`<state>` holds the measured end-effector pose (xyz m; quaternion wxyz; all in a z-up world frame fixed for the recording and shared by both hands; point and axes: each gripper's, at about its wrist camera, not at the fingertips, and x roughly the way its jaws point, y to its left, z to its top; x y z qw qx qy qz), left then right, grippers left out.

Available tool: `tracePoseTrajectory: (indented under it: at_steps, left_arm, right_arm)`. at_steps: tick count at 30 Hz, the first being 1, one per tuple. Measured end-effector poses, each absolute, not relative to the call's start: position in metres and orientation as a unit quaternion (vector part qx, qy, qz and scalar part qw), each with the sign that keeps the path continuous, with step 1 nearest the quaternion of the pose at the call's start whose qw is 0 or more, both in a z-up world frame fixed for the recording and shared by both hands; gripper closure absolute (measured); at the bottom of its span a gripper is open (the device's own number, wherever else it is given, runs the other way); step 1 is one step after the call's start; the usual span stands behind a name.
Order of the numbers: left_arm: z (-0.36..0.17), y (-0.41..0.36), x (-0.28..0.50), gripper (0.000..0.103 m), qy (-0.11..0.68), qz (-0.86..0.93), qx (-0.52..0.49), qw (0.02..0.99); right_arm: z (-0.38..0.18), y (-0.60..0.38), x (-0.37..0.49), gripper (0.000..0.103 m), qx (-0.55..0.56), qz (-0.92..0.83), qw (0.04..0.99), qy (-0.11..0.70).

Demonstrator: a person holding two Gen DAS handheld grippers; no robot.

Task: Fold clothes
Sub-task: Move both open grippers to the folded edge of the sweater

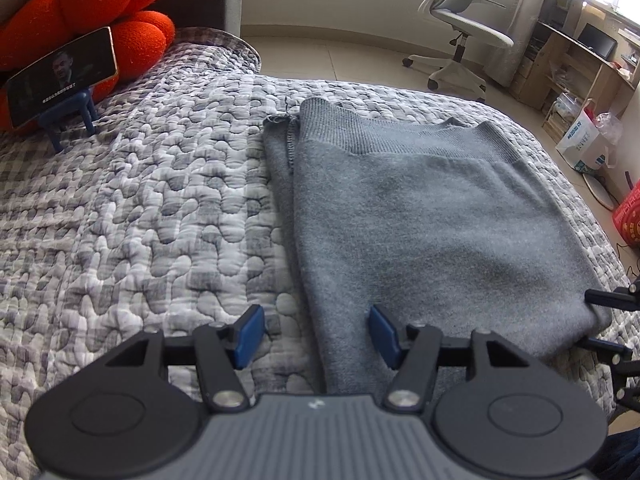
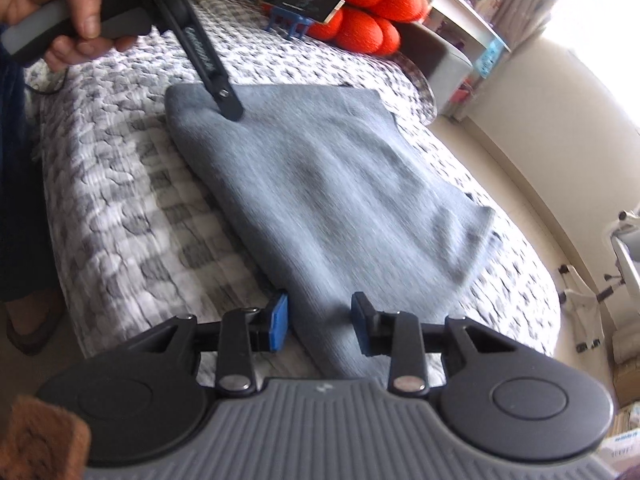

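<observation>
With the folded grey knit sweater (image 1: 420, 216) lying flat on the quilted bed (image 1: 140, 200) ahead of both tongs, left gripper (image 1: 316, 334) and right gripper (image 2: 320, 322) open and empty, you judge the next fold requires re-gripping its near edge.

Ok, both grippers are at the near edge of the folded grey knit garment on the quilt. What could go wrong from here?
1. The left gripper straddles the folded grey knit garment's side edge, so closing might pinch the puckered grey-and-white quilt too.
2. The right gripper stands open over stacked layers; a shallow bite may lift only the top one and undo the fold.
</observation>
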<state>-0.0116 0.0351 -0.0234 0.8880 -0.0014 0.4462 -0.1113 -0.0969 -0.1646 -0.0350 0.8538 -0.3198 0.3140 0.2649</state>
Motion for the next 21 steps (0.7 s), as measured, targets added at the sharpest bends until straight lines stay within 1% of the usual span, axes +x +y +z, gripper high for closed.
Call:
tracePoseTrajectory:
  at_steps: [13,18,21]
  left_arm:
    - [-0.018,0.058,-0.032,0.043,0.455,-0.109,-0.071,0.881]
    - [-0.016,0.072,-0.043,0.043,0.459,-0.127,-0.138,0.869]
    - [-0.016,0.077,-0.049,0.043,0.460,-0.135,-0.167,0.861]
  right_arm:
    - [-0.033,-0.190,-0.094,0.068,-0.284,0.224,0.868,0.339]
    - [-0.032,-0.196,-0.098,0.062,-0.259,0.203,0.876,0.353]
    - [-0.029,-0.200,-0.102,0.062,-0.242,0.202,0.881,0.353]
